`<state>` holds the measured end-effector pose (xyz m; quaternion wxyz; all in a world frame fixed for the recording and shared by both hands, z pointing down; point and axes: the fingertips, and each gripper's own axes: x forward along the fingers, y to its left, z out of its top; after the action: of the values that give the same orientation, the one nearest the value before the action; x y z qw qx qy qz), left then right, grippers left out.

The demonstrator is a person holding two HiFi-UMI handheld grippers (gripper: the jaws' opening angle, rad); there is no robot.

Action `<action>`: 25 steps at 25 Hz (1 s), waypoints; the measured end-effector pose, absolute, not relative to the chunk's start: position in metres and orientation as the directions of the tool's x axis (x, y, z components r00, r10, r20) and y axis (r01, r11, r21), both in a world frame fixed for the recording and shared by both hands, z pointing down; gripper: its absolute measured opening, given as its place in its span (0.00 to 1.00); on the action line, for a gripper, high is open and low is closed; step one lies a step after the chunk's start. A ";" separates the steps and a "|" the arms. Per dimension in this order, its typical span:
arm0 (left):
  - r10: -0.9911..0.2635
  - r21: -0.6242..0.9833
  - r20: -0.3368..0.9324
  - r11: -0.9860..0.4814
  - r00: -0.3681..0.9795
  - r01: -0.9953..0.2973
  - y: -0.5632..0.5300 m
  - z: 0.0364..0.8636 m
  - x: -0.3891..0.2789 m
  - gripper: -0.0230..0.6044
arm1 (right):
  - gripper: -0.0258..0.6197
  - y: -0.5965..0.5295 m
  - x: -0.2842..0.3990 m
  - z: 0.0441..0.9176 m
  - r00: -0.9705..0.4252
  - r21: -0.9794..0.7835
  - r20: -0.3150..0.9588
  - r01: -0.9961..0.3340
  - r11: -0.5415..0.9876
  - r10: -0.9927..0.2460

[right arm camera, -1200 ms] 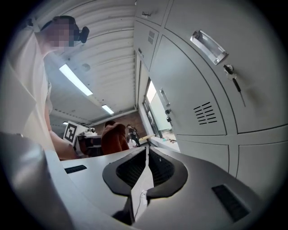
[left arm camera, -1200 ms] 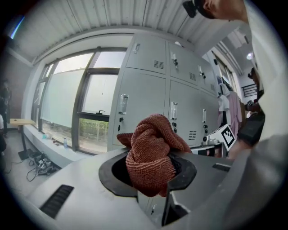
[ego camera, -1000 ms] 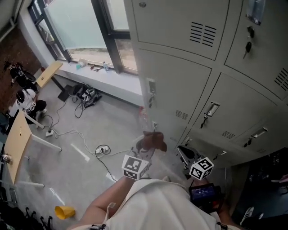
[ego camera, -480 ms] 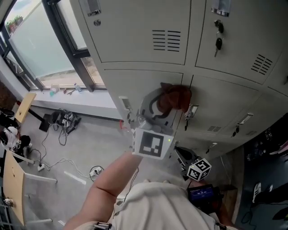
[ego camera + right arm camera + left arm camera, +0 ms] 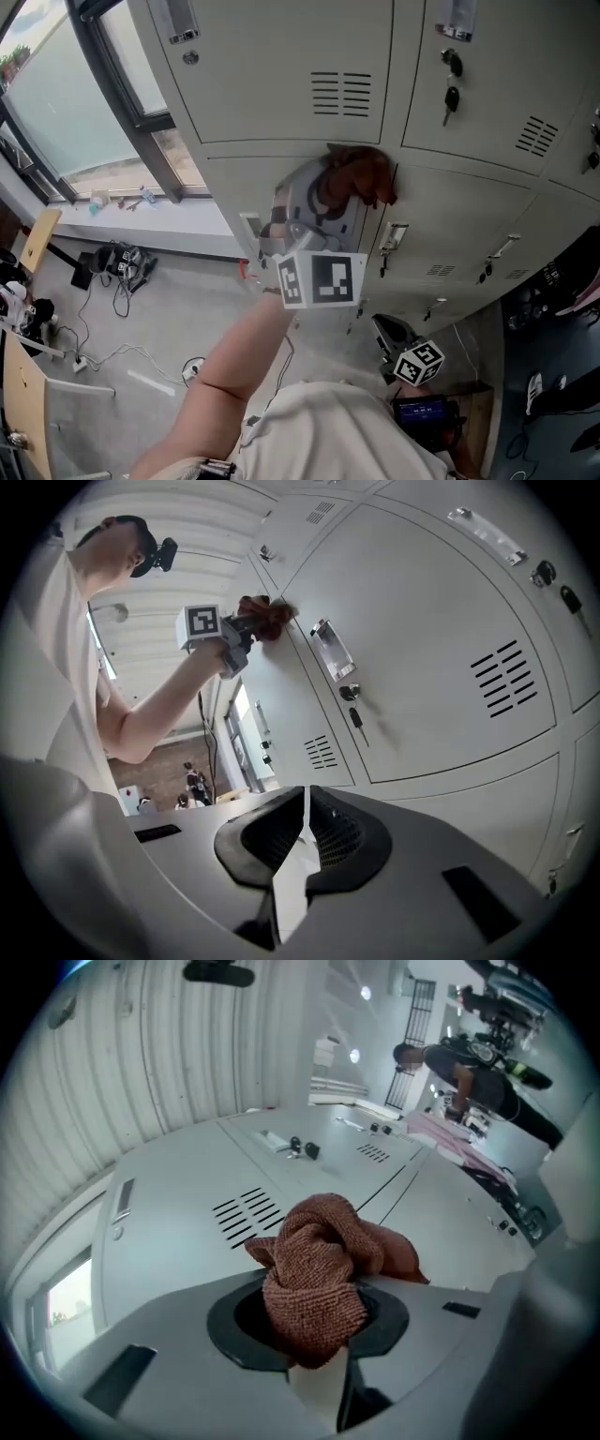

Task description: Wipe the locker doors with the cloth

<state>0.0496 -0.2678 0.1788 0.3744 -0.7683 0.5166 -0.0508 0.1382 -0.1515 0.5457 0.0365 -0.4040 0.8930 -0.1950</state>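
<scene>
Looks steeply down a bank of pale grey locker doors [image 5: 281, 84], with a window [image 5: 66, 103] and a cable-strewn floor [image 5: 141, 328] off to the left. Shows the left gripper [image 5: 328, 202] raised on an outstretched bare arm, fingers pinching a bunched rust-brown cloth [image 5: 358, 176]. Places that cloth at the top corner of a middle-row door, just under the door with the vent slots [image 5: 342, 92] and beside a vertical seam; appears to touch the metal, though no view proves firm contact. From the left gripper view, shows the cloth [image 5: 319, 1260] wadded and bulging out from between the fingers, with slotted doors spreading away beyond it. Shows the right gripper [image 5: 386, 330] low beside the body, well apart from the cloth, fingers pressed together on nothing. From the right gripper view, shows those closed fingers in the foreground and, higher up, the left gripper [image 5: 234, 635] holding the cloth [image 5: 265, 614] at the locker face, above a door with a key [image 5: 356, 714] in its lock. As to progress: probably wiping under way on this one door. Reveals no streaks, damp marks or cleaner patches, so cannot tell which doors are already done. Seems to leave most of the bank, including the keyed doors to the right, to be covered.
</scene>
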 end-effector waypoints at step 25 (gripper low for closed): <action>-0.919 -0.502 -0.387 0.146 0.070 -0.853 -0.287 0.248 -0.116 0.21 | 0.09 -0.151 0.097 0.553 -0.725 -0.377 0.129 -0.667 0.642 -0.677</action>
<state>-0.1164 -0.2869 0.2485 0.3326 -0.6514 0.6801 -0.0503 0.0969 -0.1512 0.5529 0.0121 -0.3708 0.9061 -0.2033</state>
